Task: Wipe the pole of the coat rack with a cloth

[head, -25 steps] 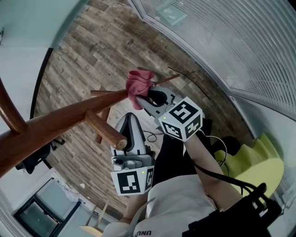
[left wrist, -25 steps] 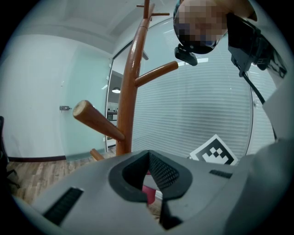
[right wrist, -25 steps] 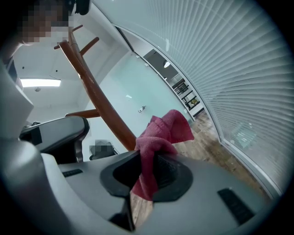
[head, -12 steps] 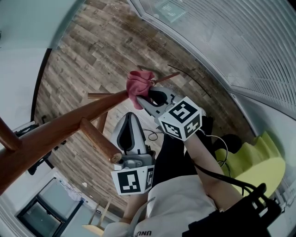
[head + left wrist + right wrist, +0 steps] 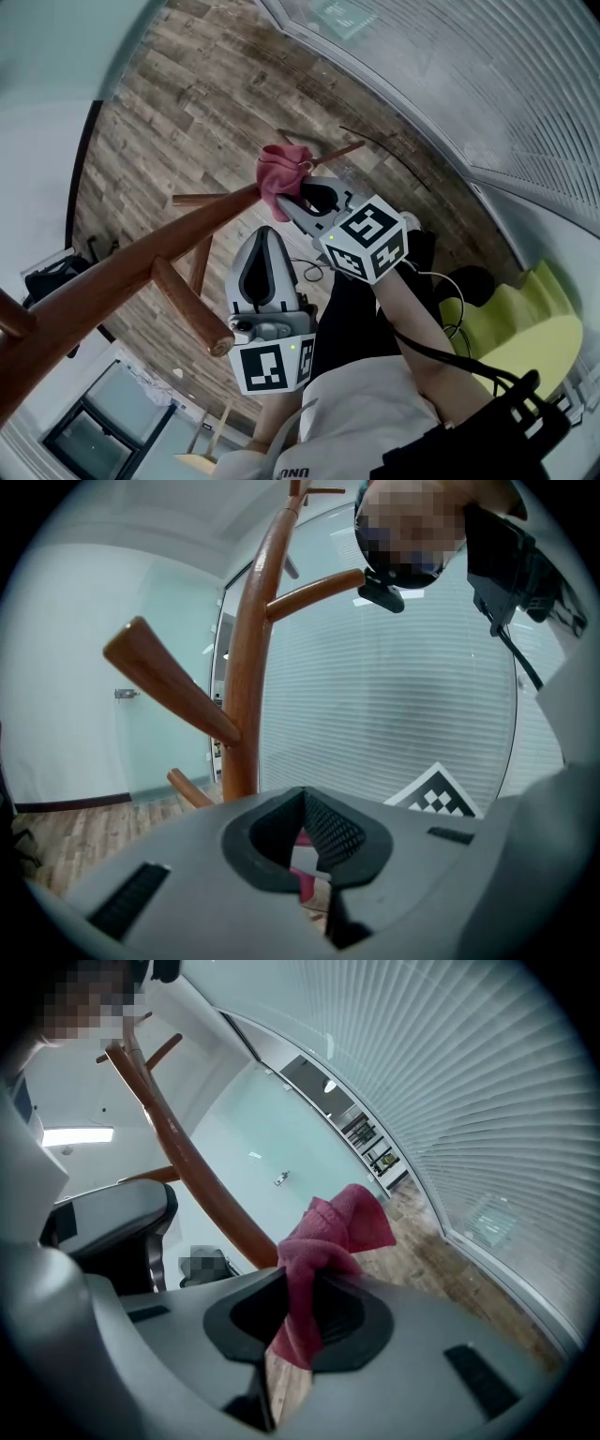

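Observation:
The brown wooden coat rack pole [image 5: 141,262] runs from lower left up to the middle of the head view, with pegs [image 5: 187,305] sticking out. A pink-red cloth [image 5: 279,173] is pressed against the pole low down, and my right gripper [image 5: 292,199] is shut on it. In the right gripper view the cloth [image 5: 328,1241] bunches out of the jaws against the pole [image 5: 192,1171]. My left gripper [image 5: 266,239] sits just beside the pole, shut with nothing in it; its view shows the pole [image 5: 246,667] upright ahead.
Wood-plank floor [image 5: 187,103] lies below, with the rack's legs [image 5: 202,199] spreading out. A glass wall with blinds [image 5: 487,84] curves along the right. A yellow-green seat [image 5: 525,328] is at the right edge. A cable [image 5: 375,150] lies on the floor.
The pole and its pegs have shifted down and left in the head view. Both grippers keep nearly the same place, the cloth still held on the pole.

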Available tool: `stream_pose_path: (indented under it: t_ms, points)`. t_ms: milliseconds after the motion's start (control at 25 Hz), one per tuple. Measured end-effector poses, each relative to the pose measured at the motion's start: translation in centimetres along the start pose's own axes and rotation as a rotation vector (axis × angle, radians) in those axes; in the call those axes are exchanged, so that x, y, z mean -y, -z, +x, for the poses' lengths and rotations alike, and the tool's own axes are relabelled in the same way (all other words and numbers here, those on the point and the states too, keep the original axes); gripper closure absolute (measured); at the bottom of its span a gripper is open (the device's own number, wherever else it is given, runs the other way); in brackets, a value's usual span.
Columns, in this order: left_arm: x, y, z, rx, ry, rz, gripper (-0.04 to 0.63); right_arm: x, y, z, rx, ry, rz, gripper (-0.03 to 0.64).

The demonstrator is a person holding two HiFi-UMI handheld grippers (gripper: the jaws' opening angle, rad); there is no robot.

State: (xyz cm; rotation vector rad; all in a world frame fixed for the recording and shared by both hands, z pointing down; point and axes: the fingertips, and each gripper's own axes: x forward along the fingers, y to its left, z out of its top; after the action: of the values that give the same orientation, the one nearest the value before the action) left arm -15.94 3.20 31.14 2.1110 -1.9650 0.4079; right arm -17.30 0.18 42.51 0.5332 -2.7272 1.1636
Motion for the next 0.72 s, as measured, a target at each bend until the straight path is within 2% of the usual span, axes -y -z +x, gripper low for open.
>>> stream_pose_path:
  t_ms: [720]
  points:
    - [0.5,1.0,0.9,-0.037,0.022,0.007,0.583,1.2,1.5,0.5,-0.017,0.016,0.024,0.543]
